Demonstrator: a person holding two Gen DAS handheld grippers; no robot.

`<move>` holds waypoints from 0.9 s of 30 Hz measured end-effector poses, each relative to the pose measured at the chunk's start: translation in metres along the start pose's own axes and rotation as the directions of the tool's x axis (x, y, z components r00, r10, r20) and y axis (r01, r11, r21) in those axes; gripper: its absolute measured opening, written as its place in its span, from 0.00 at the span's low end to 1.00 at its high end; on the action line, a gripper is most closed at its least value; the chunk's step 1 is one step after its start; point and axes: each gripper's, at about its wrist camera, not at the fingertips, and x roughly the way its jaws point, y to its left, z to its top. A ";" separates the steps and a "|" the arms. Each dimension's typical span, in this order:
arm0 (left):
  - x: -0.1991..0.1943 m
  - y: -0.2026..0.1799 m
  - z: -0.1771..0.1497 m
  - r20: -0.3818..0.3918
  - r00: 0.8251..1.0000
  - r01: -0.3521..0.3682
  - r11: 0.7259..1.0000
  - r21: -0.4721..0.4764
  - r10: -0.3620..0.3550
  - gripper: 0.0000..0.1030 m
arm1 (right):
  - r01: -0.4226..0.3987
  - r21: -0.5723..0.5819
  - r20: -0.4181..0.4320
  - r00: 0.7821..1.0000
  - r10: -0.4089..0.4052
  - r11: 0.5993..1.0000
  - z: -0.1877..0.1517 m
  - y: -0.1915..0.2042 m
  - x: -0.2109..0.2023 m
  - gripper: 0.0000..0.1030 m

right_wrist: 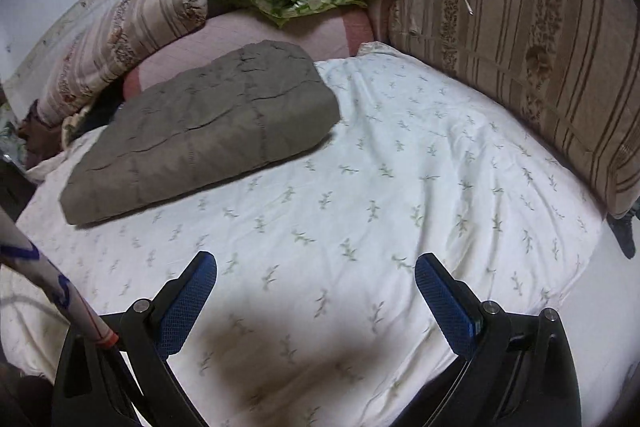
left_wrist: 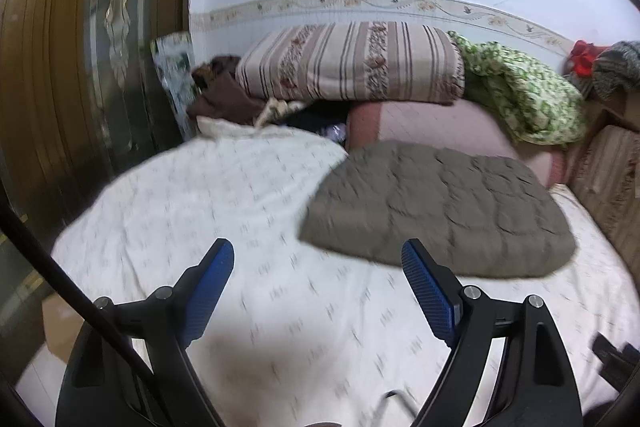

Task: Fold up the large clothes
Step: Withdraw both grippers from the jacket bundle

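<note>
Quilted grey-brown garment (right_wrist: pixel 200 131) lies folded into a compact block on the bed sheet (right_wrist: pixel 400 187); left hand-held gripper (left_wrist: pixel 318 259) and right hand-held gripper (right_wrist: pixel 316 269) hang released and empty, so folding appears finished, needing only final check or removal.

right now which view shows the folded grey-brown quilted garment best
The right wrist view: the folded grey-brown quilted garment is sharp and whole on the white leaf-print sheet. The left wrist view shows it motion-blurred, one finger overlapping its near edge.
</note>
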 end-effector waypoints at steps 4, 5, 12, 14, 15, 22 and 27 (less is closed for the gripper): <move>-0.023 -0.004 -0.007 -0.032 0.997 0.063 0.998 0.004 -0.063 0.84 | -0.011 -0.028 0.038 0.999 0.012 1.000 -0.007 0.007 -0.014 0.98; -0.028 -0.007 -0.008 -0.030 0.997 0.070 0.998 0.009 -0.070 0.84 | -0.017 -0.033 0.044 0.999 0.018 0.999 -0.010 0.008 -0.017 0.98; -0.049 -0.028 -0.019 -0.043 0.996 0.083 0.995 0.062 -0.080 0.84 | -0.030 -0.046 0.058 0.998 0.032 0.998 -0.020 0.008 -0.029 0.98; -0.050 -0.035 -0.025 -0.050 0.996 0.074 0.993 0.087 -0.069 0.84 | -0.027 -0.052 0.063 0.998 0.030 0.998 -0.022 0.007 -0.032 0.98; -0.049 -0.038 -0.026 -0.055 0.996 0.073 0.993 0.096 -0.068 0.84 | -0.024 -0.056 0.065 0.998 0.028 0.998 -0.023 0.007 -0.033 0.98; -0.051 -0.046 -0.035 -0.053 0.992 0.121 0.984 0.127 -0.115 0.87 | -0.017 -0.063 0.061 0.998 0.020 0.998 -0.027 0.007 -0.033 0.98; -0.047 -0.050 -0.038 -0.062 0.987 0.153 0.979 0.134 -0.146 0.88 | -0.002 -0.062 0.036 0.999 0.005 0.998 -0.030 0.009 -0.027 0.98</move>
